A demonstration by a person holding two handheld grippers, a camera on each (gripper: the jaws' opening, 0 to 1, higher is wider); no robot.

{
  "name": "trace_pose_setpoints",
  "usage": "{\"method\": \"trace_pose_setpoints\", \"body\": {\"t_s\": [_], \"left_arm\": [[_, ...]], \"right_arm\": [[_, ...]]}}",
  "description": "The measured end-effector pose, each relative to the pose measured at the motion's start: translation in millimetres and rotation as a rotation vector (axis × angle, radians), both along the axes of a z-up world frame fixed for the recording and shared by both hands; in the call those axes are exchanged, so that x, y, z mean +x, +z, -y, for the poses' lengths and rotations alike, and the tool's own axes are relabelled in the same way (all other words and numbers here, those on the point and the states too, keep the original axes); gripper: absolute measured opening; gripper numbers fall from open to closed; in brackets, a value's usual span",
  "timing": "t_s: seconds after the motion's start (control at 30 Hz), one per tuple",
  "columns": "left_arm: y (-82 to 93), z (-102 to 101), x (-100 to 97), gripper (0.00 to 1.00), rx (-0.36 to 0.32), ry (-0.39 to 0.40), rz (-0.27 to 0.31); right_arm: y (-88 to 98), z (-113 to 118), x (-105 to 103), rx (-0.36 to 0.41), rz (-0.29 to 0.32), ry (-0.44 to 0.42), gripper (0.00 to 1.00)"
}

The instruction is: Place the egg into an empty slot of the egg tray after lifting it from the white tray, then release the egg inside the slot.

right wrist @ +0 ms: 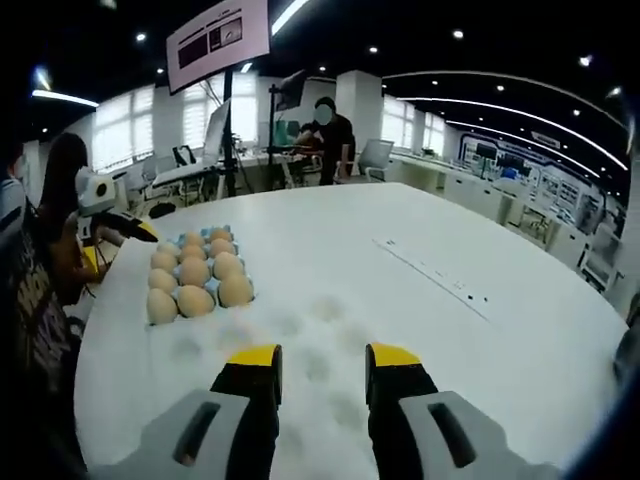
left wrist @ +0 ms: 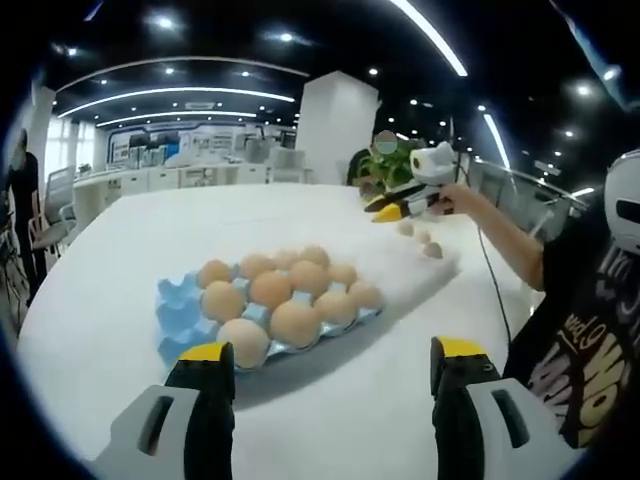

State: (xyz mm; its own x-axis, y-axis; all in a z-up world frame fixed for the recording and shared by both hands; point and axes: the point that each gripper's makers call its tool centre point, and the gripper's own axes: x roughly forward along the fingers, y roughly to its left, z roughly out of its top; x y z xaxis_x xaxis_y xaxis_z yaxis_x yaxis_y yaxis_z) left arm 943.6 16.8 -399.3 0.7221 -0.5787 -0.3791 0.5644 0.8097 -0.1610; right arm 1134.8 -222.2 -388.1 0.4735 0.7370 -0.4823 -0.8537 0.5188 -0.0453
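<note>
A blue egg tray (left wrist: 178, 300) holds several brown eggs (left wrist: 270, 290), and its near-left slots are empty. My left gripper (left wrist: 335, 365) hangs open just in front of that tray with nothing between its jaws. Further right, a white tray (left wrist: 440, 268) carries a few eggs (left wrist: 432, 250). My right gripper (left wrist: 392, 207) hovers over them, held by a person's hand. In the right gripper view my right gripper (right wrist: 322, 362) is open and empty above the white tray's faint hollows (right wrist: 320, 312). The egg tray (right wrist: 195, 275) lies ahead to the left, with my left gripper (right wrist: 125, 225) beyond it.
Everything rests on a large round white table (right wrist: 450, 300). The person holding the grippers, in a dark printed shirt (left wrist: 580, 340), stands at its edge. Another person (right wrist: 328, 140), a screen on a stand (right wrist: 215, 40) and office desks are beyond the table.
</note>
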Motion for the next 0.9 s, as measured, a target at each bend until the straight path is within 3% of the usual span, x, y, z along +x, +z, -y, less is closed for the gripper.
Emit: {"method": "trace_pose_setpoints", "body": {"t_s": [0.9], "left_arm": [[-0.3,7,4.0,0.81,0.001,-0.014,0.000]], "right_arm": [[-25.9,92,8,-0.037,-0.073,-0.178,0.32]]}}
